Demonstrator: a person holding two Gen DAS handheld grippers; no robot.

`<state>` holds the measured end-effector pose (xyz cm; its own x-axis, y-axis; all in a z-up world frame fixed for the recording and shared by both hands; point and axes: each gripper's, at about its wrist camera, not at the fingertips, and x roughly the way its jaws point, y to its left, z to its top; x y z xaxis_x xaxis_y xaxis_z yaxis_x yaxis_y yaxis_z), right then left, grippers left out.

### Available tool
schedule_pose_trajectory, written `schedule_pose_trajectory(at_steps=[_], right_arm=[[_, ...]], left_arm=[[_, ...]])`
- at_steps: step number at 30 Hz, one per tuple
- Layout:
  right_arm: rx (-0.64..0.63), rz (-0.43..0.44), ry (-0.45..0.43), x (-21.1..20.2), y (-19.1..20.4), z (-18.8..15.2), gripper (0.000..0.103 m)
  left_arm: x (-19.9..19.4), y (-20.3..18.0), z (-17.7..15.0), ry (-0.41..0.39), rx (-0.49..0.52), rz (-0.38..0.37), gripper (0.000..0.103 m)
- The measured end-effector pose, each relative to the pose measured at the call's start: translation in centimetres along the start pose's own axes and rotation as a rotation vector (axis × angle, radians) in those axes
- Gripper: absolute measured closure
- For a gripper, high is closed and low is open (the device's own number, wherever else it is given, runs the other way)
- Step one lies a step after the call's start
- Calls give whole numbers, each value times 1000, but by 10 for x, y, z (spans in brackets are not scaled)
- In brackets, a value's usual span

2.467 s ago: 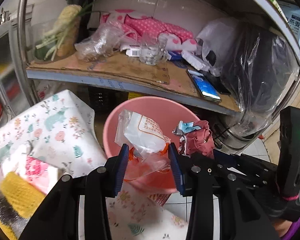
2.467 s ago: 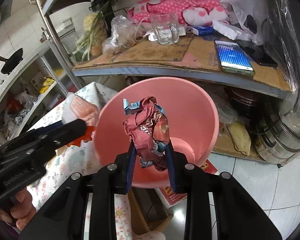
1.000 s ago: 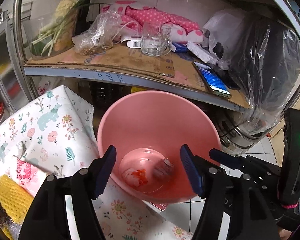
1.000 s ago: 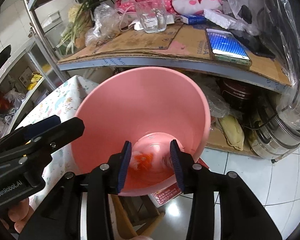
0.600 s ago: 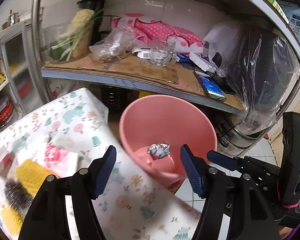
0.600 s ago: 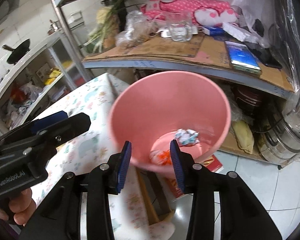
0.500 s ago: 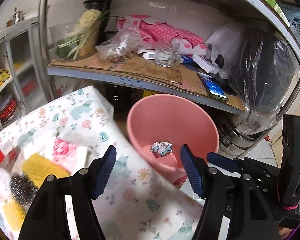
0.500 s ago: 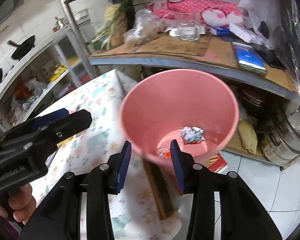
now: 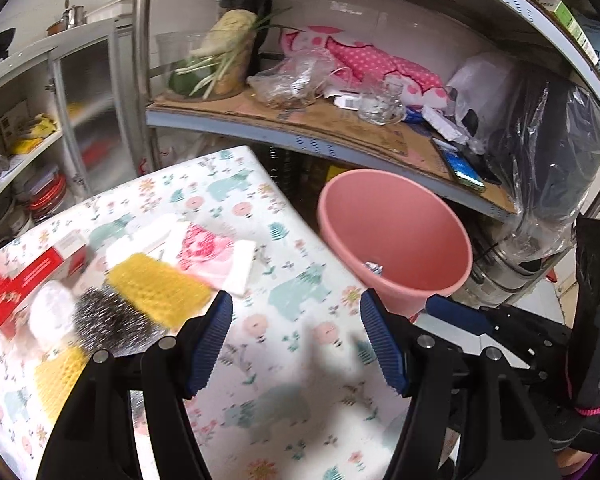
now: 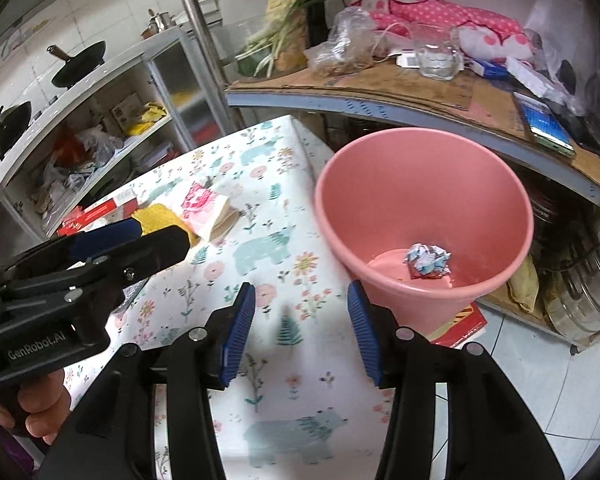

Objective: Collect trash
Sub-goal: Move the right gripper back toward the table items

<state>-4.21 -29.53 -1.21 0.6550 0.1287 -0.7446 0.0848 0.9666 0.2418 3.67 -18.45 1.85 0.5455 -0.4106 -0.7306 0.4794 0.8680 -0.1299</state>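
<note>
The crumpled wrapper [image 10: 426, 261] lies at the bottom of the pink bin [image 10: 420, 184], a tight ball of creased foil showing pale blue, white and silver facets with a strip of red at its lower edge. Beside it on the bin floor sits a small orange scrap, mostly hidden by the near rim. In the left wrist view only a silver-blue corner of the ball shows above the rim of the bin [image 9: 396, 232].

Both tongs are empty with their jaws spread wide — the left gripper [image 9: 296, 340] and the right gripper [image 10: 302, 334] each hang over the floral tablecloth [image 10: 260, 240], just beside the bin and apart from it.

On the cloth lie 2 yellow sponges — one is [image 9: 156, 288] — a steel scourer [image 9: 108, 320], a pink-and-white packet [image 9: 216, 256] and a red box [image 9: 32, 276]. A phone [image 10: 544, 124] rests on the cardboard-lined shelf [image 10: 420, 92] behind the bin.
</note>
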Motion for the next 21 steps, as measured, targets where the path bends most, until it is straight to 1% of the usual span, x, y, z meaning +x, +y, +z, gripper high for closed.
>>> schedule_pose_trajectory(at_steps=[4,12,18,21], right_arm=[[-19,14,8,3,11,-2,54],[-60,27,26,10,29,-4,54],[-85,42,32,19,42,-1,54],[-98,52,39,25,49,1,54]], left_arm=[[-7,9,-8,1,-5,26,38],[-19,33,-22,1,-43,54,38],[-33,64,-36,7,-99,91,38],[-43,87,-46,6,-140,123,38]])
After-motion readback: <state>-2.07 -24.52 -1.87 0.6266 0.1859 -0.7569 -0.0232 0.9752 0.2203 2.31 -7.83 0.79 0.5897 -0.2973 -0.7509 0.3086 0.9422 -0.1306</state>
